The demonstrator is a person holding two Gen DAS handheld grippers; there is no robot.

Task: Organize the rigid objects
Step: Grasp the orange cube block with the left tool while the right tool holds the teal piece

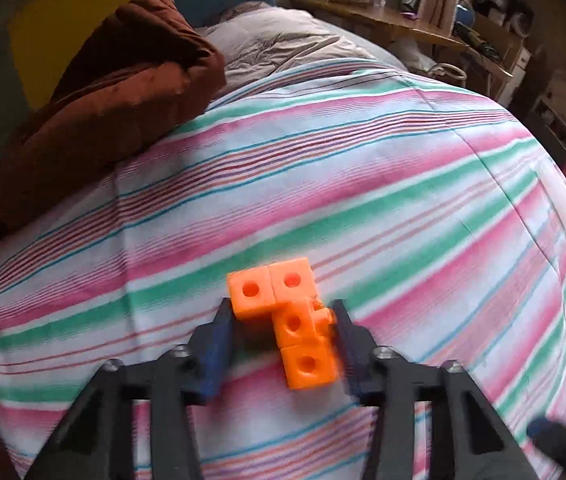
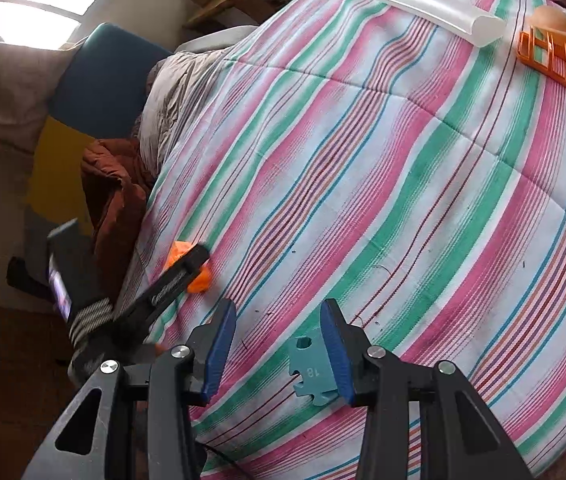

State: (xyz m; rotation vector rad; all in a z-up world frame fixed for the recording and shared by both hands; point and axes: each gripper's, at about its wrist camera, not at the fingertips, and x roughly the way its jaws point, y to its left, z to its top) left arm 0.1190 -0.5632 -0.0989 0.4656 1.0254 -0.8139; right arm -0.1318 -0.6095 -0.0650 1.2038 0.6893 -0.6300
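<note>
An orange piece of several linked cubes (image 1: 295, 322) lies on the striped bedspread (image 1: 363, 184). My left gripper (image 1: 283, 312) is shut on it: the left pad meets the upper-left cube, the right pad the small cube on the right side. In the right wrist view the same gripper (image 2: 193, 264) shows at the bed's left edge, over the orange cubes (image 2: 199, 278). My right gripper (image 2: 279, 316) stands open low over the bedspread (image 2: 403, 200). A flat teal puzzle piece (image 2: 309, 372) marked 18 sits against its right pad, well apart from the left pad.
A translucent white tube (image 2: 435, 12) and an orange wire rack (image 2: 563, 68) with a peach dome (image 2: 555, 24) lie at the far right. A brown blanket (image 1: 115, 100) is heaped at the left. A striped sleeve (image 2: 87, 316) shows by the bed's edge.
</note>
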